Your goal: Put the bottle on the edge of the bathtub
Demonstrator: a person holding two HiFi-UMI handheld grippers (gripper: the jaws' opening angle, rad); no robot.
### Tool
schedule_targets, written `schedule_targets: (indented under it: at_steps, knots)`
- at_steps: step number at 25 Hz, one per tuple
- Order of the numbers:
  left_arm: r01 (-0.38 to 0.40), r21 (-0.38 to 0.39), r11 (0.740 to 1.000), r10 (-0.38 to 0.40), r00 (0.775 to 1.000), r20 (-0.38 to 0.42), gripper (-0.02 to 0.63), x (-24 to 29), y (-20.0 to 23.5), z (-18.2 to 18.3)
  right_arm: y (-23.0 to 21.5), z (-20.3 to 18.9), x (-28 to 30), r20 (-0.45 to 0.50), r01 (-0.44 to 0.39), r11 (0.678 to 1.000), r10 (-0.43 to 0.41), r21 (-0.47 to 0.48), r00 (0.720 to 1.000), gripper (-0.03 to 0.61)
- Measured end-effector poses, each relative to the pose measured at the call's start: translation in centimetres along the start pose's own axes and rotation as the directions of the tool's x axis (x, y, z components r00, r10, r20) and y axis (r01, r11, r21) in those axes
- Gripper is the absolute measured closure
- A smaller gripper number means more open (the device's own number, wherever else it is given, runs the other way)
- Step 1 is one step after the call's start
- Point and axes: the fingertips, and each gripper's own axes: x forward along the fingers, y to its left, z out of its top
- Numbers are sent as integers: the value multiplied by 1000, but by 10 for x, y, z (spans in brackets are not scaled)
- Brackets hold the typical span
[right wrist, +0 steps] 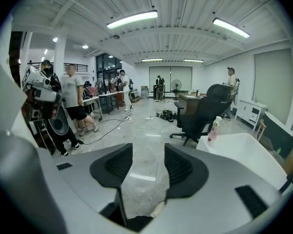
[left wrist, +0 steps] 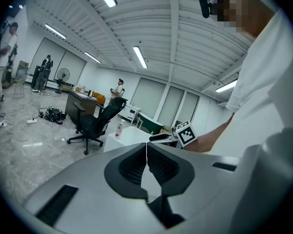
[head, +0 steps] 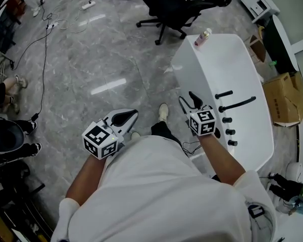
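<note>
A small pale bottle with a pink top [head: 203,38] stands upright on the far rim of the white bathtub [head: 227,74]. The left gripper view shows the bottle [left wrist: 119,129] on the tub's corner [left wrist: 132,136], and in the right gripper view the bottle [right wrist: 214,129] stands at the tub's near end [right wrist: 239,150]. My left gripper [head: 131,116] hangs over the floor, left of the tub, with its jaws [left wrist: 147,147] closed together and empty. My right gripper [head: 191,99] hovers at the tub's near left rim, well short of the bottle, with a gap between its pads [right wrist: 149,165] and nothing in it.
Black tap handles and a spout [head: 236,105] sit on the tub's right rim. A black office chair [head: 177,6] stands beyond the tub, next to the bottle. A cardboard box [head: 285,97] lies to the right. Cables and a power strip [head: 88,5] cross the floor; people's feet [head: 15,82] are at the left.
</note>
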Motion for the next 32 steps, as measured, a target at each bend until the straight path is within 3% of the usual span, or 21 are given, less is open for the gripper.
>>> schedule_targets:
  at_steps: [21,32]
  knots:
    - [-10,-3,1000,10,1000,23,595,-12,-3,-8,27,14,-8,27,-52,997,54,-51,998,373]
    - [4,-1,1000,-4,1000,14,595,-3,-3,-6,20,16,-9,36,-34,997,37,-67,999,376]
